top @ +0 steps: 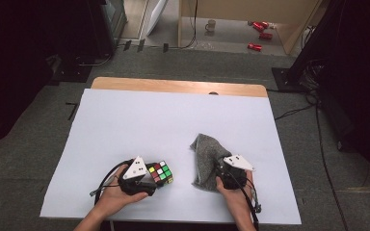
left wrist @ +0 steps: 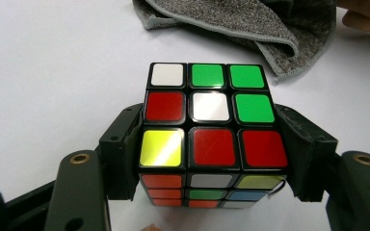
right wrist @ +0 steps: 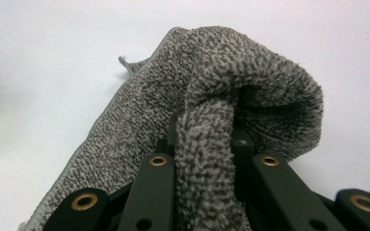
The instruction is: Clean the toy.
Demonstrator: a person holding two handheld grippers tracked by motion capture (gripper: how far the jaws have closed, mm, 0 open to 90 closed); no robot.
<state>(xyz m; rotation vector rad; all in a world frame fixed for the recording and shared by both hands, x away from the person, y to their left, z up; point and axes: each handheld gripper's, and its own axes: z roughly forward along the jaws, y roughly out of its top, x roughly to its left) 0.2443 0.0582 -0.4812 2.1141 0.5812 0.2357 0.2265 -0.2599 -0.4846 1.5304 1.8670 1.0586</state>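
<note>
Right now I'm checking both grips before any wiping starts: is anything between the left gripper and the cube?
Nothing visible. The left gripper has its jaws pressed against two opposite sides of the cube, with no gap showing. The grey cloth lies apart, pinched in the right gripper.

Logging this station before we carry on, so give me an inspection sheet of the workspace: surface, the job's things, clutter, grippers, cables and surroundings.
Surface: white sheet over a wooden table.
Job's things: scrambled puzzle cube near the front edge; grey towel bunched to its right, the two apart.
Clutter: nothing seen on the sheet.
Grippers: left hand-held gripper has its jaws against two opposite sides of the cube; right hand-held gripper is clamped on a fold of the towel.
Cables: one black cable loops from the left hand-held gripper, another trails from the right; more run across the floor.
Surroundings: grey carpet; a mug and red cans on the floor beyond the table.
</note>
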